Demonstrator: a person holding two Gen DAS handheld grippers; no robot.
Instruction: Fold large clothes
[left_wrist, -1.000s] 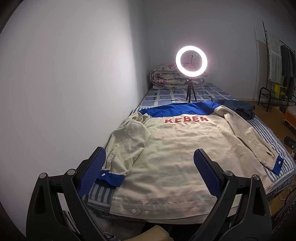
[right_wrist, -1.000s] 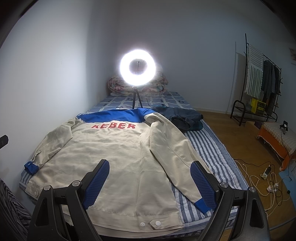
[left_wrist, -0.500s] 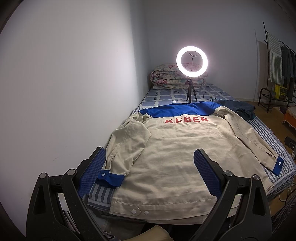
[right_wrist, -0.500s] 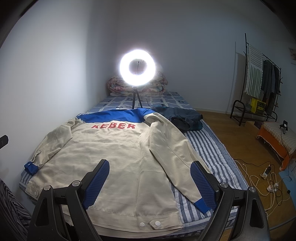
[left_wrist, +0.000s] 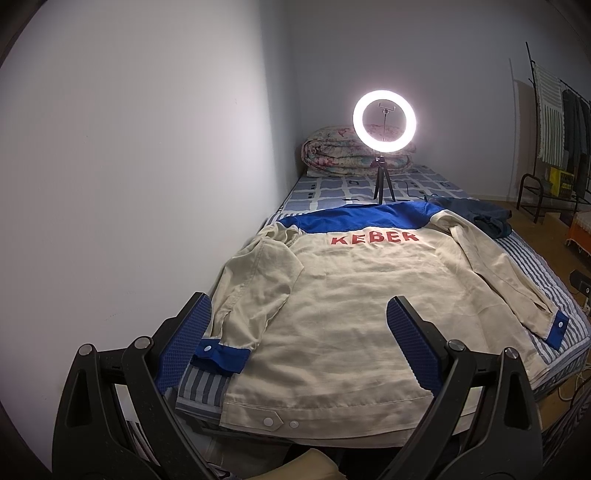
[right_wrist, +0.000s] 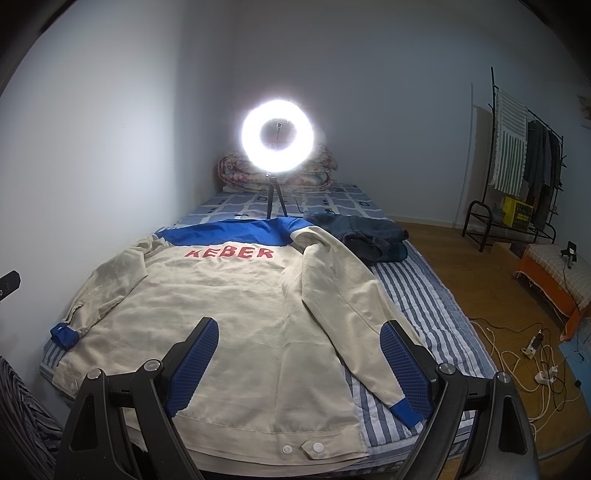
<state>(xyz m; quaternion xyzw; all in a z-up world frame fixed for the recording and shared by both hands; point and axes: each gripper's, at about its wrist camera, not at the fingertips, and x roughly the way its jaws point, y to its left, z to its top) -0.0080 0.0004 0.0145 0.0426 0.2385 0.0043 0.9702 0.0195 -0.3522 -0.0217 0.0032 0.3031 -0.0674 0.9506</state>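
Left wrist view shows the cream cotton jacket with blue yoke (left_wrist: 354, 302), soft and floppy, flat on the striped bed (left_wrist: 532, 269); both grippers' fingers (left_wrist: 412, 341) gape empty; best pinched at the 7 o'clock blue cuff (left_wrist: 221, 356).

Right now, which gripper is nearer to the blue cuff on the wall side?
Left. The left gripper has that blue cuff beside its wall-side finger; the right gripper hovers well across the jacket from it.

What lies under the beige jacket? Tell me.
The beige jacket lies spread on a striped bed cover, visible along its right side and near corners. Anything beneath the jacket's body is covered and cannot be seen.
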